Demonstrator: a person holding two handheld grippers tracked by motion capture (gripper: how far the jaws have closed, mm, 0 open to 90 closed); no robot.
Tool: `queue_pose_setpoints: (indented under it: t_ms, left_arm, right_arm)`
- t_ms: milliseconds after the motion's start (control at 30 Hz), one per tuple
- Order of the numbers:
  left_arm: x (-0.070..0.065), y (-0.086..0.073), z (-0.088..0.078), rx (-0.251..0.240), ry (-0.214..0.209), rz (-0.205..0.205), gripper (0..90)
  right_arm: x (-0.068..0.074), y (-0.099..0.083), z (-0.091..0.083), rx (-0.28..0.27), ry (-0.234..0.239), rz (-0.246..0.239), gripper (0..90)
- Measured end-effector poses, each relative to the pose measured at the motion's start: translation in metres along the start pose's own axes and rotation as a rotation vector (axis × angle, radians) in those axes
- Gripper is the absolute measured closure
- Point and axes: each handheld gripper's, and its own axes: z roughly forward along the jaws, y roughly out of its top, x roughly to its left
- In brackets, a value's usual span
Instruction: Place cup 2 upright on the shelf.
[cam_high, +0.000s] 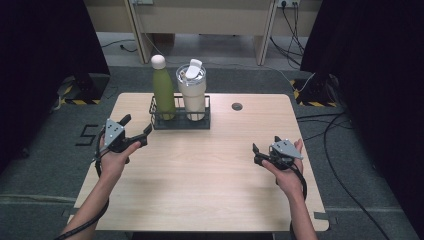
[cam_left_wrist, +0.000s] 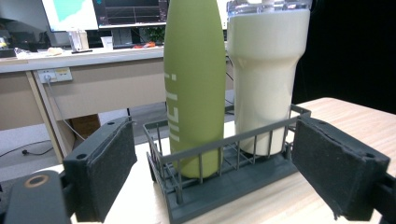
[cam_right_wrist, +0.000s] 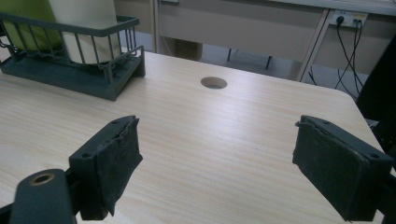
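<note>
Rack (cam_left_wrist: 224, 184) with green bottle (cam_left_wrist: 194, 84) and white tumbler (cam_left_wrist: 266, 79) sits dead ahead of my left gripper (cam_high: 137, 131).
Jaws spread, nothing between them; rack near, not touching, at table's (cam_high: 210, 175) far edge.

We see a wooden table (cam_high: 210, 175) on grey carpet (cam_high: 45, 165). Behind it stands a beige desk (cam_high: 200, 20), with black curtains (cam_high: 380, 60) either side and cables (cam_high: 340, 130) trailing.

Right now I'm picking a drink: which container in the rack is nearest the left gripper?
The green bottle, standing at the rack's left end beside the left gripper; the cream tumbler stands farther right.
</note>
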Motion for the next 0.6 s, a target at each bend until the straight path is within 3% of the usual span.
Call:
queue_pose_setpoints:
  t_ms: [300,600]
  left_arm:
    - [0.000,-0.010,-0.012,0.002,0.003,0.020,13.0]
    - [-0.001,-0.024,-0.026,0.028,0.004,0.015,13.2]
  right_arm:
    - [0.000,0.000,-0.001,-0.002,0.000,0.001,14.5]
    - [0.001,0.001,-0.001,0.000,0.000,0.003,14.6]
